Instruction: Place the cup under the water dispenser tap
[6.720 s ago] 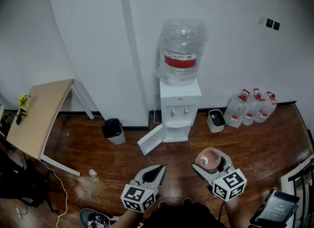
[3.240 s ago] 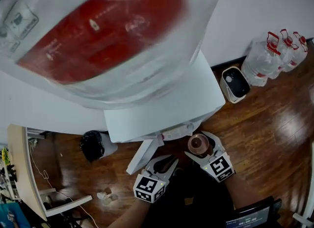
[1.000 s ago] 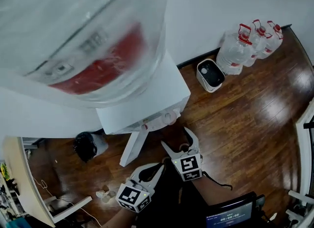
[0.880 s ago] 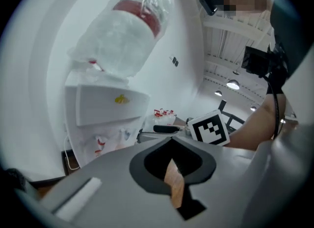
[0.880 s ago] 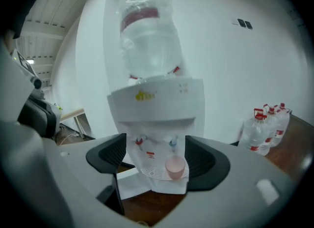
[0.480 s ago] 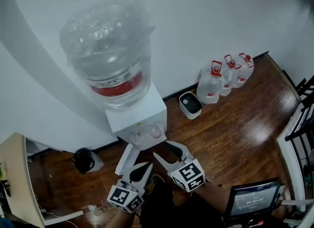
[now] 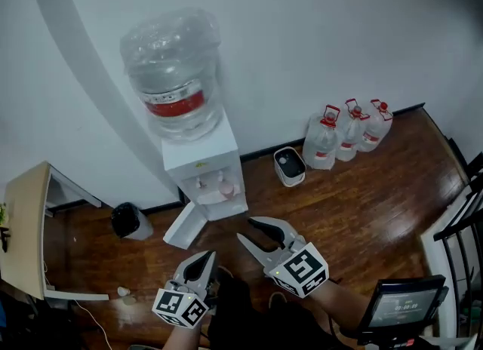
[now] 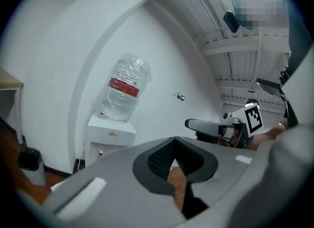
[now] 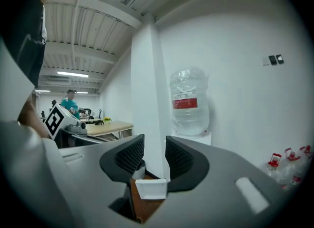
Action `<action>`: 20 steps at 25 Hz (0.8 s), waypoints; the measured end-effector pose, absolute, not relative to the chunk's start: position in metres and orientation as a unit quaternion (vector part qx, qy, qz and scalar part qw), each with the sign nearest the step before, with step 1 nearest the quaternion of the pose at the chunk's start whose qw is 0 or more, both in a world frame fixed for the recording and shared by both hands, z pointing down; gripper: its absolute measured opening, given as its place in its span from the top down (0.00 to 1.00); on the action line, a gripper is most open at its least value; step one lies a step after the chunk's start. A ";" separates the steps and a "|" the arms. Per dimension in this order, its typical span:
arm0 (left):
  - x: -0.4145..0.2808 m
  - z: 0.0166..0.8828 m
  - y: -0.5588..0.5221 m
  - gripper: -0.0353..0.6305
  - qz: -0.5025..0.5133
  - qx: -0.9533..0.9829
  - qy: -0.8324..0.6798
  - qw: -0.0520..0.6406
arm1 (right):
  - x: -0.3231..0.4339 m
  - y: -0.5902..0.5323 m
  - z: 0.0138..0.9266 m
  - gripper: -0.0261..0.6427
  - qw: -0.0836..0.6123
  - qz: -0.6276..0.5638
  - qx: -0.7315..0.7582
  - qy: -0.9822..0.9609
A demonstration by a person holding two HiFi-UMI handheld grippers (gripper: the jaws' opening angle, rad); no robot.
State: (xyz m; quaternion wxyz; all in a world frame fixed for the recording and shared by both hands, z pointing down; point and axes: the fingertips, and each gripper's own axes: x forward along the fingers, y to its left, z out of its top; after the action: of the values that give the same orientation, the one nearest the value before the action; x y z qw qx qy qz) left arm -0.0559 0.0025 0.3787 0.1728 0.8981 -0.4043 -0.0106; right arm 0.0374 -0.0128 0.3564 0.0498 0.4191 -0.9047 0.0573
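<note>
Pink plastic cup [image 7: 227, 188] stands in the white water dispenser [image 7: 192, 164] at 12 o'clock — your left gripper [image 7: 207, 256] closed, right gripper [image 7: 245, 229] empty, jaws narrowing, apart.

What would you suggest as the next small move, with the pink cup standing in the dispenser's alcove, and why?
Probably lower both grippers to rest. The cup appears to stand under the taps of the water dispenser, apart from both grippers. The right gripper has just been closing its jaws with nothing between them, and the left gripper is shut and empty.

An office corner: water dispenser [image 7: 189, 162], spare water bottles [image 7: 351, 134], a desk [image 7: 23, 228].
</note>
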 end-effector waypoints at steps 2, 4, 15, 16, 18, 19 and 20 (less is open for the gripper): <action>-0.051 0.368 0.026 0.68 -0.011 0.894 -0.415 0.167 | 0.054 0.013 0.347 0.81 0.043 0.065 0.415 -0.906; -0.046 0.356 0.044 0.68 -0.002 0.896 -0.418 0.150 | 0.066 0.035 0.337 0.89 0.033 0.079 0.411 -0.908; -0.068 0.332 0.087 0.68 0.012 0.903 -0.411 0.125 | 0.057 0.077 0.321 0.96 0.015 0.086 0.423 -0.902; -0.071 0.332 0.088 0.68 0.010 0.902 -0.414 0.126 | 0.054 0.077 0.321 0.96 0.016 0.085 0.422 -0.903; -0.076 0.333 0.089 0.68 0.007 0.899 -0.418 0.128 | 0.051 0.078 0.321 0.96 0.013 0.090 0.421 -0.902; -0.077 0.332 0.090 0.68 0.006 0.899 -0.418 0.129 | 0.050 0.078 0.321 0.96 0.012 0.091 0.421 -0.902; -0.076 0.332 0.091 0.68 0.006 0.900 -0.416 0.128 | 0.050 0.078 0.320 0.96 0.012 0.091 0.422 -0.902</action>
State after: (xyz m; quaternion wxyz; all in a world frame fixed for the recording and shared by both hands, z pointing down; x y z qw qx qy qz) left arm -0.0764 0.0912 0.3315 0.1284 0.9003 -0.4160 0.0057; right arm 0.0503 0.0778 0.3199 0.0122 0.4224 -0.9018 0.0905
